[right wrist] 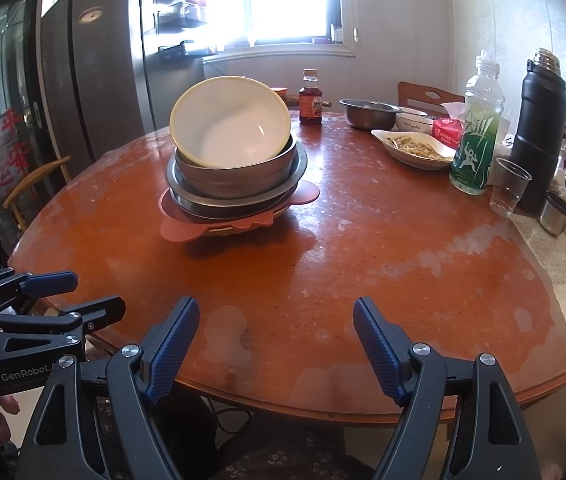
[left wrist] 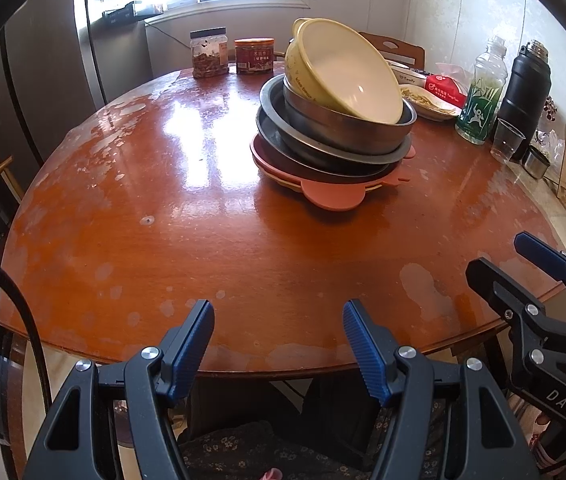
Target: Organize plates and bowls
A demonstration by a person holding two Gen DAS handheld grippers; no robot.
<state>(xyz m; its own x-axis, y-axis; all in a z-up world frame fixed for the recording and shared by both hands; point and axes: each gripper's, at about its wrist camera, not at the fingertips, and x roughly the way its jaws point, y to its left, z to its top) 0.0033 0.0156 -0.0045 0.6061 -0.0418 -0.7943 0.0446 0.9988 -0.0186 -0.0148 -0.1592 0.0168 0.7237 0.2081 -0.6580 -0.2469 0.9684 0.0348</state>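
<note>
Left gripper (left wrist: pixel 279 344), right gripper (right wrist: pixel 275 344): jaws part-open, nothing held. Yellow bowl (left wrist: pixel 349 70) tilted atop steel bowls (left wrist: pixel 343 128); judged light, slippery. Rim grip advised.

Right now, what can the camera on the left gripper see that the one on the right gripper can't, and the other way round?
Only the left wrist view shows two lidded jars at the table's far edge, one clear, one red.

Only the right wrist view shows a small red sauce bottle, a loose steel bowl and a white bowl beside it.

Both show the tilted yellow bowl topping the stack of metal bowls and pink plates, the noodle dish, green bottle, black flask, plastic cup, and both open, empty grippers: left gripper, right gripper.
</note>
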